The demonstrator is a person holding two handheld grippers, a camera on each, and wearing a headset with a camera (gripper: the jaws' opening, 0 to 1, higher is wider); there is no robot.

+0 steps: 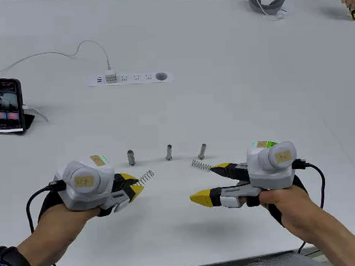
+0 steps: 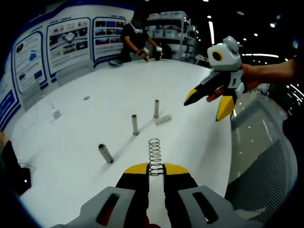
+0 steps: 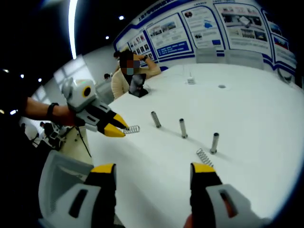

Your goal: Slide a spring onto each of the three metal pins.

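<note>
Three short metal pins stand in a row on the white table: the left pin (image 1: 131,157) looks thicker, with a spring wound on it, while the middle pin (image 1: 169,152) and right pin (image 1: 202,151) are bare. My left gripper (image 1: 134,185) is shut on one end of a spring (image 1: 146,177), which sticks out toward the pins (image 2: 154,153). My right gripper (image 1: 204,183) is open and holds nothing. A loose spring (image 1: 200,165) lies just below the right pin, close to the right gripper's upper fingertip (image 3: 204,156).
A white power strip (image 1: 130,78) with a plugged cable lies farther back. A small screen on a stand (image 1: 5,106) sits at the left edge. A grey object (image 1: 266,2) rests at the far side. The table's front edge runs just below my hands.
</note>
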